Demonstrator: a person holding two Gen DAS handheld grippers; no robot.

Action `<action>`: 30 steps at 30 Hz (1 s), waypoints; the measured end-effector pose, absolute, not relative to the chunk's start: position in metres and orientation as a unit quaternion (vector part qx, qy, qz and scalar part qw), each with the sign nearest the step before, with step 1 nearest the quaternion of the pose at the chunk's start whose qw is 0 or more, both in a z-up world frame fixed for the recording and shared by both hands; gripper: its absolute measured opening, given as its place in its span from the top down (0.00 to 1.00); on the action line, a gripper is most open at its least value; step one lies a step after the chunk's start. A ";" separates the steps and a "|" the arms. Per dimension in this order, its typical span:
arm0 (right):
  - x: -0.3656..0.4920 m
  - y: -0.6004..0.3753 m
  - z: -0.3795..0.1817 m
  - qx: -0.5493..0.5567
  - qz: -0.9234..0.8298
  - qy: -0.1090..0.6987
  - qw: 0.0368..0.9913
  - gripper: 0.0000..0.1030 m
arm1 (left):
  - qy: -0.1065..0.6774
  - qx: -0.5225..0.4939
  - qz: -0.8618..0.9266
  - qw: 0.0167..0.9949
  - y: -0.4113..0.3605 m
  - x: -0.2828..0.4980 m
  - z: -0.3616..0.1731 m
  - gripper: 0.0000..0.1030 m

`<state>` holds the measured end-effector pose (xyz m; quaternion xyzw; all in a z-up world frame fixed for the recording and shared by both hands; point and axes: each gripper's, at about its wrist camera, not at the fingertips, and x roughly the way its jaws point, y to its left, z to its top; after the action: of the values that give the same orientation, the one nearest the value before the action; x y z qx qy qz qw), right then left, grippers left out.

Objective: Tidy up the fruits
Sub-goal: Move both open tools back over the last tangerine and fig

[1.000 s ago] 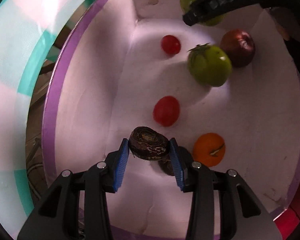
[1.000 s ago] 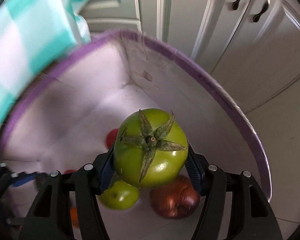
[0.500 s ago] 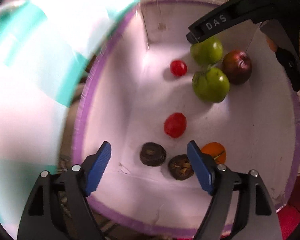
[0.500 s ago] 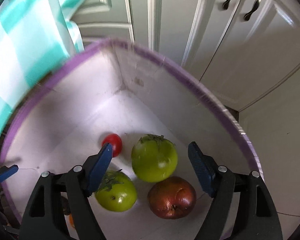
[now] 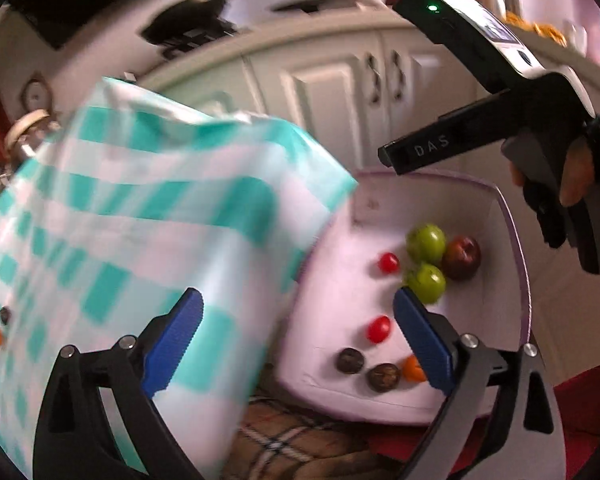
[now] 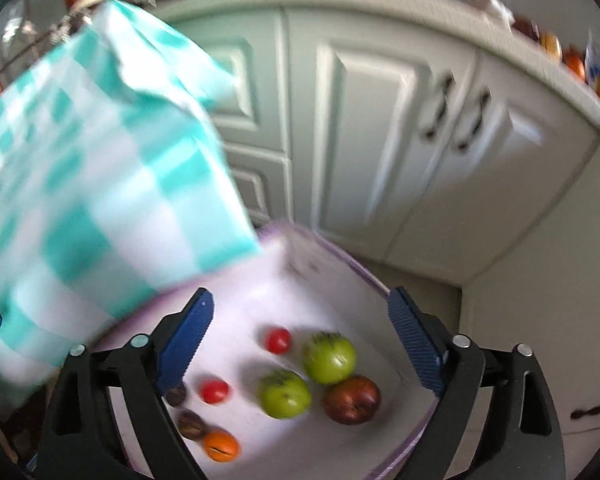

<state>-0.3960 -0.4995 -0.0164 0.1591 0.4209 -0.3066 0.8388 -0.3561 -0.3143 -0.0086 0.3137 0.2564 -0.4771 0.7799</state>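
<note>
Left gripper [image 5: 296,340] above the white box [image 5: 516,240] with purple rim, jaws opening wide, nothing between the blue pads. Right gripper [image 6: 300,340] likewise over the box, jaws opening, empty; seen in the left wrist view as a black tool held in a gloved hand [image 5: 572,184] at the box's far right.

Inside the box: two green tomatoes [image 6: 329,356] [image 6: 285,394] touching near the far right corner, with a dark red apple [image 6: 352,399] against both. Small red tomato [image 6: 279,340] just left of the green pair, a second red tomato [image 6: 215,391] nearer the box's front. Two dark brown wrinkled fruits [image 5: 351,360] [image 5: 383,377] side by side at the front wall, an orange fruit [image 6: 220,446] just beside them.

Teal-and-white checked tablecloth [image 5: 140,220] overhanging the box's left side, blurred. Pale cabinet doors [image 6: 380,120] behind the box
</note>
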 end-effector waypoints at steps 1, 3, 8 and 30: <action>-0.389 -0.486 -0.004 0.154 -0.295 0.406 0.851 0.14 | 0.250 0.306 -0.467 0.791 -0.305 -0.350 0.002 0.05; -0.375 -0.470 0.010 0.144 -0.269 0.387 0.870 0.14 | 0.241 0.291 -0.440 0.815 -0.286 -0.339 0.011 0.03; -0.334 -0.403 0.039 0.096 -0.206 0.347 0.910 0.13 | 0.245 0.230 -0.372 0.866 -0.218 -0.292 0.037 0.02; -0.052 -0.203 0.025 0.093 0.011 0.388 0.917 0.13 | 0.349 -0.081 -0.035 0.933 0.053 0.022 0.046 0.02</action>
<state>-0.0516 -0.2030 0.0251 0.0930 0.3876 0.0113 0.9171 0.0219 0.0527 0.0460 -0.0813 0.3489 -0.0346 0.9330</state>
